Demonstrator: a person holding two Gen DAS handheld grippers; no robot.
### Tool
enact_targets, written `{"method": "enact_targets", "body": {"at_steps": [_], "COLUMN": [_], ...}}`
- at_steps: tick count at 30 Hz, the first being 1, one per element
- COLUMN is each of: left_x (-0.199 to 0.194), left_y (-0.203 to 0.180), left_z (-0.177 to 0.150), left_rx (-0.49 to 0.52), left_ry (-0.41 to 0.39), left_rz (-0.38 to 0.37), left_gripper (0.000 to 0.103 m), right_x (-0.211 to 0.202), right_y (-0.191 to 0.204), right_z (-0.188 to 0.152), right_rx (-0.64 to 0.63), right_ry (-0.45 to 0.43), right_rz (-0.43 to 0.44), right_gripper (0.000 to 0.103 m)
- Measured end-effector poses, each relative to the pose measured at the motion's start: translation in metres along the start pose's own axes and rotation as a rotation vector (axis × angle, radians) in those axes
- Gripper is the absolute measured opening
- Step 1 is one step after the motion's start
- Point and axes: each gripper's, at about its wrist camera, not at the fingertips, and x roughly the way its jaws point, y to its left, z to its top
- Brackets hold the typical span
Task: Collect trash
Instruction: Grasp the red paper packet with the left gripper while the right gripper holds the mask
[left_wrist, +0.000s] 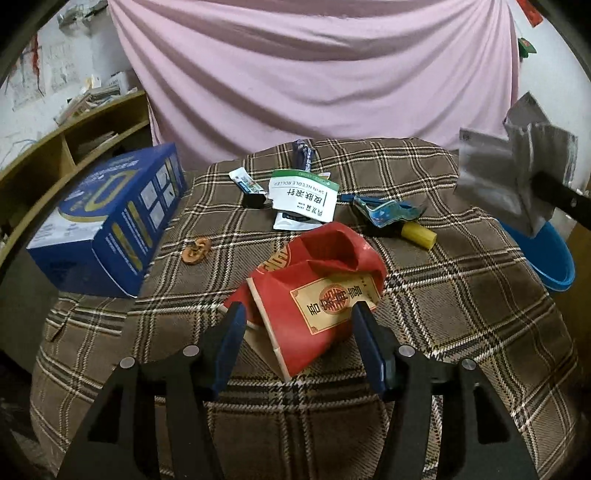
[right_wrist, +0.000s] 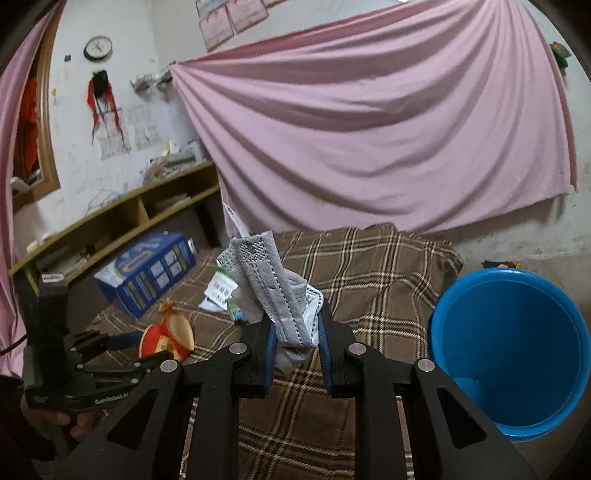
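Observation:
A crushed red paper carton lies on the plaid-covered table. My left gripper is open, one finger on each side of the carton's near end and not pressing on it. In the right wrist view the same left gripper reaches toward the red carton. My right gripper is shut on a crumpled grey face mask, held above the table to the left of a blue basin. The left wrist view shows that mask at the upper right, above the basin.
More litter lies further back: a white sachet, a blue wrapper, a yellow cylinder, a small tube and a brown scrap. A big blue box stands at the left, by a wooden shelf.

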Motion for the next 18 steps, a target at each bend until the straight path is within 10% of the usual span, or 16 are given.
{"method": "enact_targets", "body": {"at_steps": [18], "left_x": [0.006], "left_y": [-0.016], "left_z": [-0.006], "left_rx": [0.092], "left_ry": [0.012], "left_rz": [-0.055], "left_gripper": [0.001], "right_x": [0.001], "right_y": [-0.009], "right_z": [-0.002], "right_rx": [0.062], "right_ry": [0.024], "right_rz": [0.021], "right_gripper": [0.02]}}
